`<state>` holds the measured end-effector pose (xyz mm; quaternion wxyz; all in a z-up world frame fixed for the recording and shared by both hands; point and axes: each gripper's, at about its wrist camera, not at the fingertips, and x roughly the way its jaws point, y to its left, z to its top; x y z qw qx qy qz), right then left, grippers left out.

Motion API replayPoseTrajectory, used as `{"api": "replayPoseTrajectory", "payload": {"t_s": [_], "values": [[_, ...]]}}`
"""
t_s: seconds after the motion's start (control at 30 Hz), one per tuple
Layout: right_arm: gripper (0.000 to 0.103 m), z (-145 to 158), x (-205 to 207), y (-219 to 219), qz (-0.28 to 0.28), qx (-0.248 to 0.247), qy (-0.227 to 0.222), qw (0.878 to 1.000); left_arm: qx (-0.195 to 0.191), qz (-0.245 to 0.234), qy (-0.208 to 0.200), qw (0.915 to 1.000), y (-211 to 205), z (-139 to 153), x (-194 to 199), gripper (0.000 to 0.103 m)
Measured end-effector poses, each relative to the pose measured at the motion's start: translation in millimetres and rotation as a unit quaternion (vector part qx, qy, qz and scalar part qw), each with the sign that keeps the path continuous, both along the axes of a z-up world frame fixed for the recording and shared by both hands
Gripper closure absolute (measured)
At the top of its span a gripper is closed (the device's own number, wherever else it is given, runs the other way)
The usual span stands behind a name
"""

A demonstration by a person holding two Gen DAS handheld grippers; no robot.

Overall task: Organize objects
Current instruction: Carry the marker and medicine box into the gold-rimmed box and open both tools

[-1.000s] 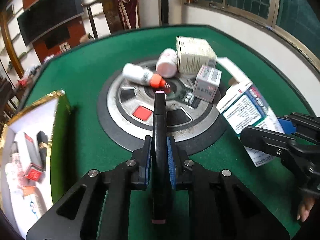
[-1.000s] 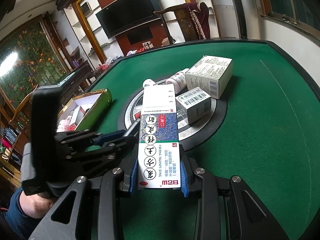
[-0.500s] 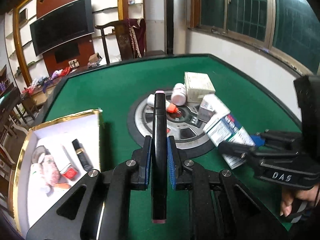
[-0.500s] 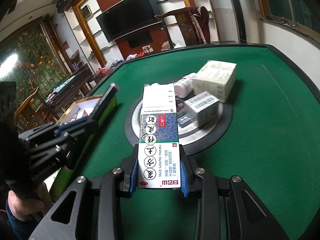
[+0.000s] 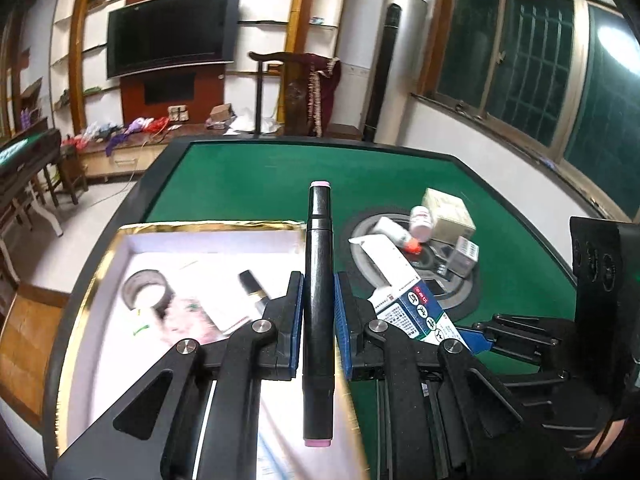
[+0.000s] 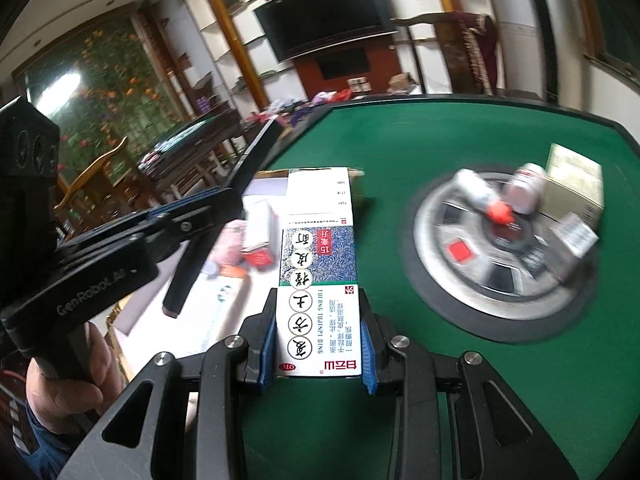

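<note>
My left gripper [image 5: 318, 286] is shut on a black marker [image 5: 318, 248] with pink ends, held over the near right part of a gold-rimmed white box [image 5: 200, 225] on the green table. The box holds a tape roll [image 5: 146, 288], a black tube [image 5: 254, 286] and small packets. My right gripper [image 6: 319, 320] is shut on a tall blue-and-white medicine carton [image 6: 320, 236], hovering by the box's right edge. In the right wrist view the left gripper [image 6: 218, 204] and its marker [image 6: 240, 176] cross above the box [image 6: 160, 320].
A round grey disc [image 6: 436, 280] in the table's middle carries white bottles [image 5: 420, 218], one with an orange cap [image 5: 413, 245], a beige carton [image 5: 448, 214] and a small carton [image 5: 466, 254]. A hand [image 6: 60, 384] grips the left tool. Green felt [image 5: 260, 176] stretches beyond.
Both grippers have swung left, away from the grey disc and toward the gold-rimmed box, which now lies under the left gripper. Each keeps its grip; the disc's items have not shifted.
</note>
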<state>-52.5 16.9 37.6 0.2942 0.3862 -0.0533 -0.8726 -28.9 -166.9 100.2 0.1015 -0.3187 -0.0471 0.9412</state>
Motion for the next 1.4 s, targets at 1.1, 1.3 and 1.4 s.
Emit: {"api": "replayPoseTrajectory", "payload": {"t_s": [1.1,1.3,1.4], "values": [[0.070,-34.6,30.6,-117.3,0.095,0.059,-0.032,0.993,0.025,0.105,-0.064,0.9920,-109.5,-40.4,7.9,0.089],[0.070,-33.9,34.4,-118.9,0.099,0.067,-0.024,0.993,0.019,0.106,-0.074,0.9915,-107.2,-45.0,4.4,0.089],[0.070,-33.4,37.2,-120.5,0.102,0.069,-0.020,0.992,0.016,0.108,-0.080,0.9908,-107.9,-47.5,2.9,0.088]]}}
